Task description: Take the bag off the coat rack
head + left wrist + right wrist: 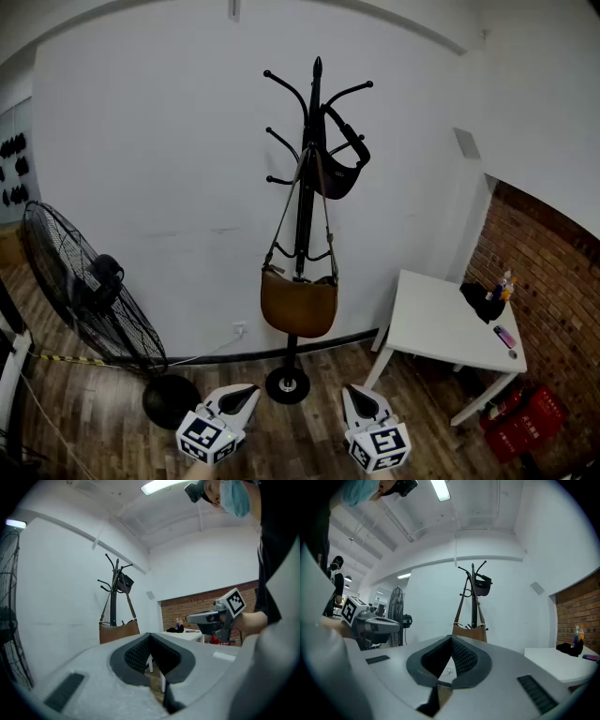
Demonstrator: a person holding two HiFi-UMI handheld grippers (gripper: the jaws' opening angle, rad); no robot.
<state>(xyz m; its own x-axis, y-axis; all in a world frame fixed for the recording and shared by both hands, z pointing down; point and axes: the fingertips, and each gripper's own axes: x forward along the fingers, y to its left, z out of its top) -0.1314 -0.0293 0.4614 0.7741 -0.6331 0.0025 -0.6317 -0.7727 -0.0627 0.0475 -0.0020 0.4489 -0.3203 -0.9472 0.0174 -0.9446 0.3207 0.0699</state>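
A brown shoulder bag (298, 302) hangs by its long strap from a black coat rack (306, 141) that stands against the white wall. A small black bag (339, 173) hangs higher on the same rack. My left gripper (249, 389) and right gripper (353, 389) are low at the front, side by side and well short of the rack. Both are shut with nothing between the jaws. In the left gripper view the brown bag (118, 631) shows beyond the closed jaws (150, 635). The right gripper view shows the brown bag (469, 632) just above its closed jaws (451, 638).
A large black floor fan (84, 291) stands left of the rack, its round base (169, 401) near my left gripper. A white table (441, 328) with small items stands to the right by a brick wall (544, 272). A red crate (525, 422) sits under it. The floor is wood.
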